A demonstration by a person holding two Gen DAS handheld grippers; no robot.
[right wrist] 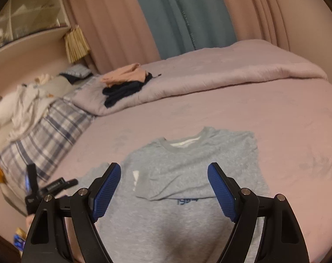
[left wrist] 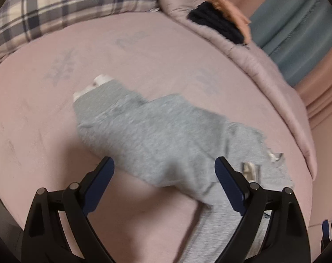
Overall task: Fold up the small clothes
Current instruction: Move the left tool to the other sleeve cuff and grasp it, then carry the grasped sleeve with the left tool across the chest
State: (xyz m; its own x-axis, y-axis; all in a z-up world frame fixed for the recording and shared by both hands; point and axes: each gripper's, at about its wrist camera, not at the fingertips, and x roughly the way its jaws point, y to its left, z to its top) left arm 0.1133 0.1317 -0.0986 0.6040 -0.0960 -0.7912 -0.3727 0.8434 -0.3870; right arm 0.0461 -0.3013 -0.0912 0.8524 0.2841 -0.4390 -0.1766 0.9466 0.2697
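A small grey sweatshirt (right wrist: pixel 187 168) lies flat on the pink bed sheet (right wrist: pixel 275 118), neck away from me, with its right sleeve folded across the chest. In the left wrist view the shirt's (left wrist: pixel 157 135) left sleeve stretches out toward a white cuff (left wrist: pixel 93 87). My left gripper (left wrist: pixel 164 164) is open and empty, hovering just above the sleeve near the shoulder. My right gripper (right wrist: pixel 164 171) is open and empty above the shirt's chest. The left gripper also shows at the left of the right wrist view (right wrist: pixel 40 186).
A folded pink duvet (right wrist: pixel 209 76) lies across the far bed with a peach garment (right wrist: pixel 124 74) and a dark navy garment (right wrist: pixel 122 92) on it. A plaid pillow (right wrist: pixel 43 135) and white clothes (right wrist: pixel 23 103) sit at left. Curtains (right wrist: pixel 181 15) hang behind.
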